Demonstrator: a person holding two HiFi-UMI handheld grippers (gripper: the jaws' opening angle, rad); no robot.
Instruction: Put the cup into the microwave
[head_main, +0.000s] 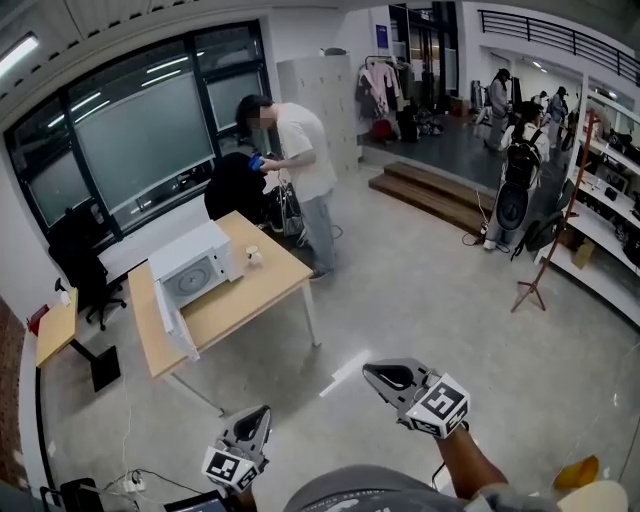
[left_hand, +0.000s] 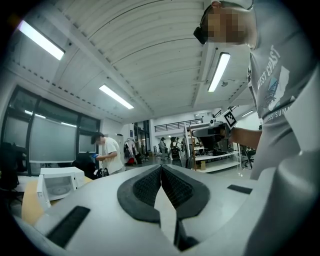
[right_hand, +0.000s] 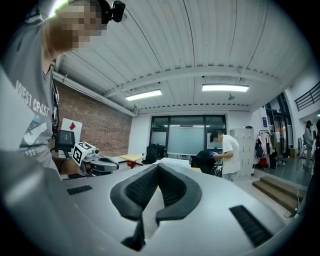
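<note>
- Cup (head_main: 253, 256): small, pale, on wooden tabletop (head_main: 250, 295), just right of microwave.
- Microwave (head_main: 195, 268): white, door swung open.
- Left hand-held gripper (head_main: 262, 412): jaws closed, empty, well apart from tabletop.
- Right hand-held gripper (head_main: 371, 371): jaws closed, empty.

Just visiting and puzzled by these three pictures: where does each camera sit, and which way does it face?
Head view: on the person's head, looking steeply down at floor, table and microwave; left gripper, right gripper and a forearm show below.
Left gripper view: on the left gripper, facing level along its shut fingers; wearer's torso at right.
Right gripper view: likewise on the right gripper; torso at left.
Shared: every view shows the standing person by the table.
</note>
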